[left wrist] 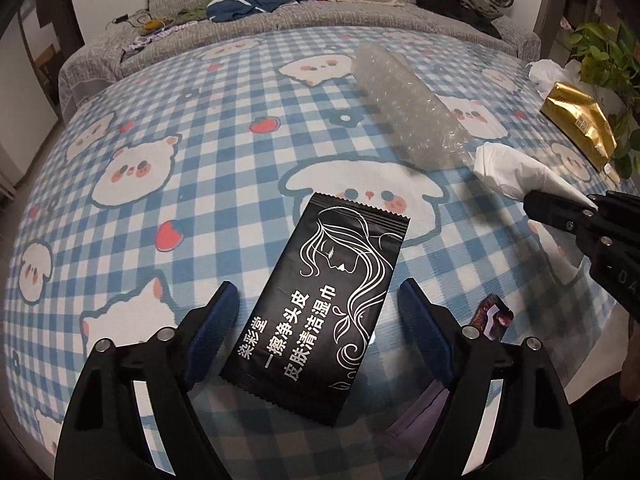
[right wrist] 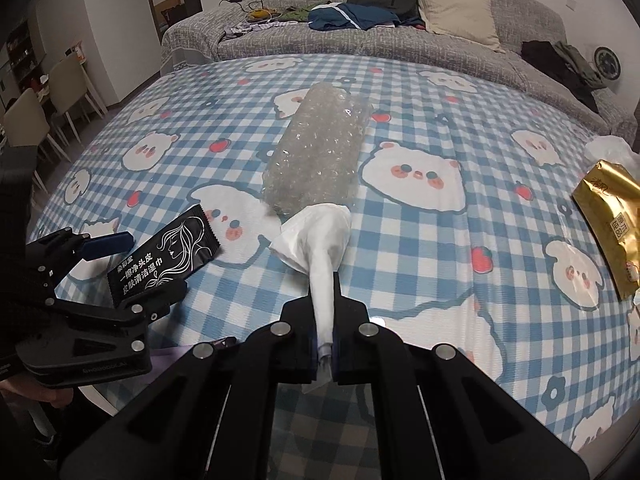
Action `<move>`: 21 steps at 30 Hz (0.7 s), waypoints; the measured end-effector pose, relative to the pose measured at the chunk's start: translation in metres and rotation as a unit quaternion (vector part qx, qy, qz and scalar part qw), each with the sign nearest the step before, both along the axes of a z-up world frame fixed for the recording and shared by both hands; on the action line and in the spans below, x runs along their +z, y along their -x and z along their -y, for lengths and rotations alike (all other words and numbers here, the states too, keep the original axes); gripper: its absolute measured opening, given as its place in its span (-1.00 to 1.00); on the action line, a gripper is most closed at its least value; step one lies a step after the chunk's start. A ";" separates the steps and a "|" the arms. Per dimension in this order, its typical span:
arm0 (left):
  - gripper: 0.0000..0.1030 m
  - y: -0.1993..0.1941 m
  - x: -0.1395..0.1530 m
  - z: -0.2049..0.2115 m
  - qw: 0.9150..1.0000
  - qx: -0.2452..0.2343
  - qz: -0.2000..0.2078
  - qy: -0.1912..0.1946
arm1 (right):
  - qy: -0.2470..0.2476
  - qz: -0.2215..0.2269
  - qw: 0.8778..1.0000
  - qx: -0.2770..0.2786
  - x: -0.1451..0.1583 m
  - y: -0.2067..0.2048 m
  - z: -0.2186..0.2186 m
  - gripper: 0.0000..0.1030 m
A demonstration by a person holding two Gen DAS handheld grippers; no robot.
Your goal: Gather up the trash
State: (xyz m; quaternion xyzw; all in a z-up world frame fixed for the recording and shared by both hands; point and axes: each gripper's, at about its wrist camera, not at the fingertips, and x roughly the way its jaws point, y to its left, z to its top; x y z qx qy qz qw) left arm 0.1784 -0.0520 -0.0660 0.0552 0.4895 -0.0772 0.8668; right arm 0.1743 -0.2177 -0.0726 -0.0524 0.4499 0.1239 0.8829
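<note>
Checked tablecloth [left wrist: 224, 168] by a sofa. Right gripper [right wrist: 326, 280] pinches the tissue [right wrist: 316, 236]; left gripper [left wrist: 316, 300] gapes, empty, around the black packet [left wrist: 320, 316]. Bubble wrap [right wrist: 316, 152] and gold bag [right wrist: 612, 228] remain.

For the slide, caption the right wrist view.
Right gripper shut on a crumpled white tissue, beside a black wipe sachet on the blue checked tablecloth.

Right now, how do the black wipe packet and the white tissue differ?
The black wipe packet lies flat between the open left gripper, ungripped; the white tissue is crumpled, pinched in the shut right gripper. The packet is printed, the tissue plain.
</note>
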 end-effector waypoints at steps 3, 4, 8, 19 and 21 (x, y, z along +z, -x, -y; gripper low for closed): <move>0.20 -0.001 0.003 0.000 1.000 0.001 0.000 0.000 | 0.000 0.001 1.000 0.000 0.001 0.001 0.002 -0.93; 0.13 -0.001 0.003 0.000 1.000 0.001 -0.002 0.001 | 0.000 0.001 1.000 0.000 0.001 0.001 0.002 -0.93; -0.15 -0.002 0.006 -0.002 1.000 0.005 0.001 0.003 | -0.001 0.000 1.000 -0.002 0.001 0.002 0.005 -0.93; -0.49 0.001 0.010 -0.007 0.999 0.026 0.011 0.020 | 0.000 0.001 1.000 -0.002 0.002 0.005 0.004 -0.93; -0.50 0.002 0.012 -0.009 0.999 0.029 0.010 0.023 | 0.001 0.002 1.000 -0.001 0.003 0.006 0.002 -0.93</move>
